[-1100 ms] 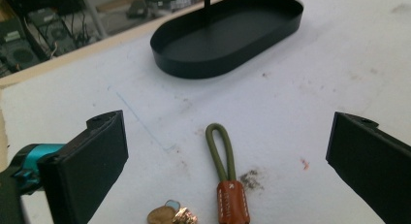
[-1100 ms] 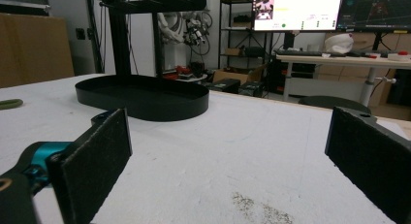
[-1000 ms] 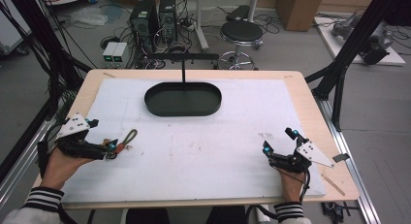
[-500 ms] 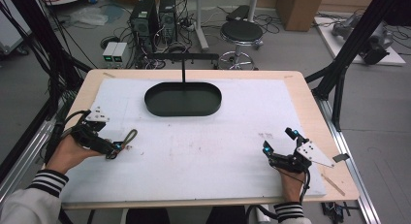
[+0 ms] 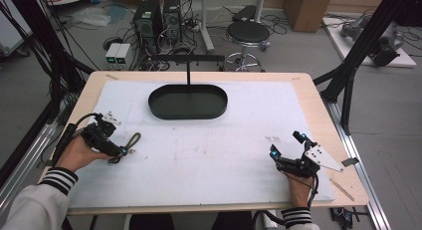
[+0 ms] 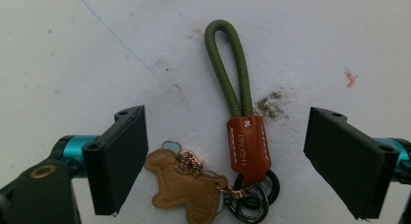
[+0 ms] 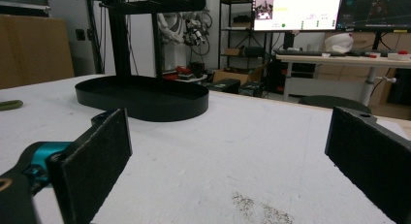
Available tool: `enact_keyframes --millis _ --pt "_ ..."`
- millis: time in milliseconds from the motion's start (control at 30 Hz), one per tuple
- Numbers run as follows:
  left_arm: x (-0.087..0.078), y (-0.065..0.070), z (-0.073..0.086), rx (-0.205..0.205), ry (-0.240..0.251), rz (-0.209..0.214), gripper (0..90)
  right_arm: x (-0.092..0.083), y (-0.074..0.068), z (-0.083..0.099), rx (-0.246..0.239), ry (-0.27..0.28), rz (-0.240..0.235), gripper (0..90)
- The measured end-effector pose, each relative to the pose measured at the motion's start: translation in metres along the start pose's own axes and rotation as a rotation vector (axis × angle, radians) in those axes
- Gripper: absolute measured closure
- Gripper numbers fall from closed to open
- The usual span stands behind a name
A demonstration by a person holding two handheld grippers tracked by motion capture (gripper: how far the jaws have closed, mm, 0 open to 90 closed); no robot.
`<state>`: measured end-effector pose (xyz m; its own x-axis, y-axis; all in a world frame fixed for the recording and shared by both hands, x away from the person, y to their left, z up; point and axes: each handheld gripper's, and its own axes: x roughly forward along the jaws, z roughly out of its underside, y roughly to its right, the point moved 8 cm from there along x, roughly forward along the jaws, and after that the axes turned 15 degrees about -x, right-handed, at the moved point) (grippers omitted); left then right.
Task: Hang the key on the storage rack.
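At the lower left of the high view, the left hand-held gripper [image 5: 121,151] hangs over the keychain [image 6: 232,151] on the counter [image 5: 199,155]; its jaws have just been closing, straddling it untouched. The right hand-held gripper [image 5: 284,149], lower right, stands wide with nothing between its jaws.

keychain [image 6: 242,158] | lower rings and leather charm cut by bottom edge | high view: too small
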<state>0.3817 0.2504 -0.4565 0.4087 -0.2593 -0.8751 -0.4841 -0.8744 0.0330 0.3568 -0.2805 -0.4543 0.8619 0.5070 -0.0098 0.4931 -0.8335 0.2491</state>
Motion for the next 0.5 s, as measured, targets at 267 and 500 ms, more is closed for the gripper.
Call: enact_keyframes --millis 267,500 --pt "0.007 0.006 0.0 0.025 -0.079 0.012 23.9 0.0 0.0 0.0 -0.005 0.003 0.002 1.8" --pt "0.014 0.006 0.003 0.013 -0.143 0.001 30.1 0.0 0.001 0.0 -0.003 0.003 0.002 1.8"
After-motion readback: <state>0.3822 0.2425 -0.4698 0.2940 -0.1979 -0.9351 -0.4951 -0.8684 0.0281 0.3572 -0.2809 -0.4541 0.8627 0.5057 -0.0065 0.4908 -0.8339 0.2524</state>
